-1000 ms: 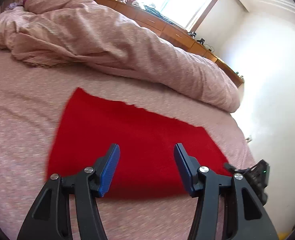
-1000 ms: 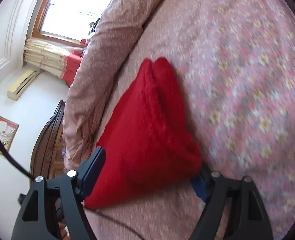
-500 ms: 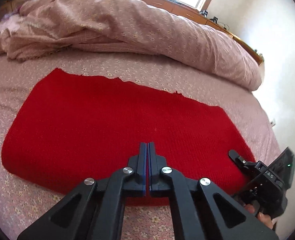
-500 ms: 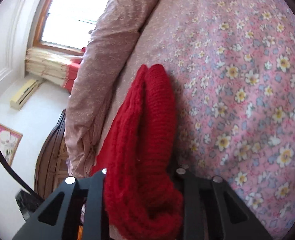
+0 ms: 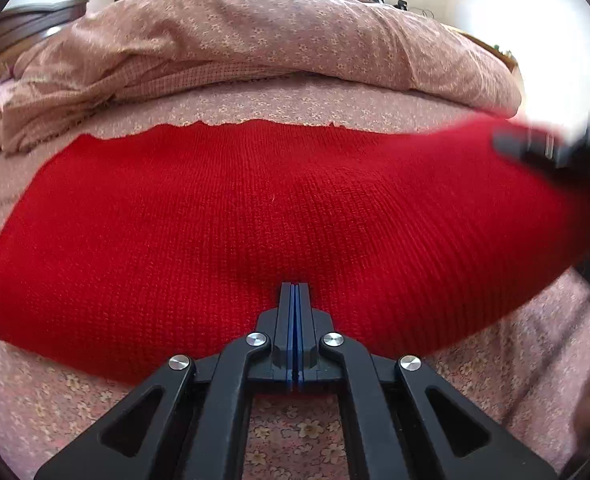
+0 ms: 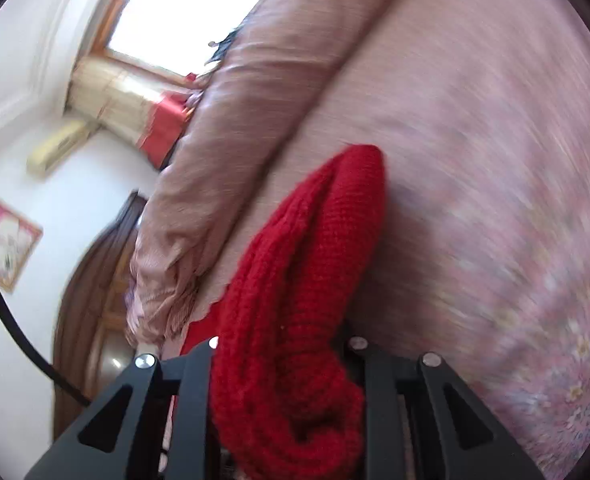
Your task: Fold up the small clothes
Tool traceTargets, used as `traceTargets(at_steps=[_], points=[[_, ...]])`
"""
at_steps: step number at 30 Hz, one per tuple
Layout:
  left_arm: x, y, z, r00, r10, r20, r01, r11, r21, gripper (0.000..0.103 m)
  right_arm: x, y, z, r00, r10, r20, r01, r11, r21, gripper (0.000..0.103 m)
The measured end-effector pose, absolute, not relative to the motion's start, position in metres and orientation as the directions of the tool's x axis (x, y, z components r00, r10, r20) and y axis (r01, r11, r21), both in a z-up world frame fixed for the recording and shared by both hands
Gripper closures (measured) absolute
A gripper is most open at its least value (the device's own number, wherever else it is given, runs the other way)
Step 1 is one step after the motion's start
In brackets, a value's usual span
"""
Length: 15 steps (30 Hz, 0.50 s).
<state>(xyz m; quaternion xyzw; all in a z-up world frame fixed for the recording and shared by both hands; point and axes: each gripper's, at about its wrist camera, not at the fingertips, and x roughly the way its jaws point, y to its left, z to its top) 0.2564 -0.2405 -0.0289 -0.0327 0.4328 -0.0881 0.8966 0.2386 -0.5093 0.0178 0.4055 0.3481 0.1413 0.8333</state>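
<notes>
Lifted since half a second ago, the right end of the one red knit garment [image 5: 255,208] now rises off the bed [image 5: 75,396], bunched between the right gripper [image 6: 283,364] fingers. Its long axis runs left to right before the left gripper [image 5: 293,300], whose fingers are pressed together at its near edge; one rumpled duvet [image 5: 255,40] lies behind.

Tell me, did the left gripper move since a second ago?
Yes. The left gripper has closed and gone lower and closer to the red knit; against the duvet, the knit now fills far more of its view.
</notes>
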Motion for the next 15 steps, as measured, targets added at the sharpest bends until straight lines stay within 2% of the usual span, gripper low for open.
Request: traceTargets(at_steps=[3,6,10,12,15], points=[[0.257,-0.232,-0.027,0.610,-0.239,-0.756,0.147,0.971,-0.188,0.103,0.251,-0.456,0.072,0.699,0.476,-0.534,-0.068,0.787,0.614,0.080],[0.262,-0.218,-0.028,0.582,-0.317,-0.749,0.131,0.945,-0.298,0.103,0.259,-0.386,0.107,0.670,0.440,-0.598,-0.166,0.874,0.457,0.080],[0.267,-0.194,-0.031,0.548,-0.451,-0.705,0.123,0.877,-0.465,0.103,0.260,-0.314,0.115,0.630,0.403,-0.664,-0.248,0.915,0.319,0.080],[0.262,-0.175,-0.026,0.532,-0.506,-0.680,0.119,0.839,-0.531,0.103,0.257,-0.300,0.109,0.614,0.400,-0.680,-0.254,0.916,0.310,0.080],[0.223,-0.118,0.012,0.641,-0.448,-0.623,0.103,0.854,-0.509,0.103,0.253,-0.293,0.107,0.619,0.380,-0.687,-0.247,0.925,0.290,0.080]])
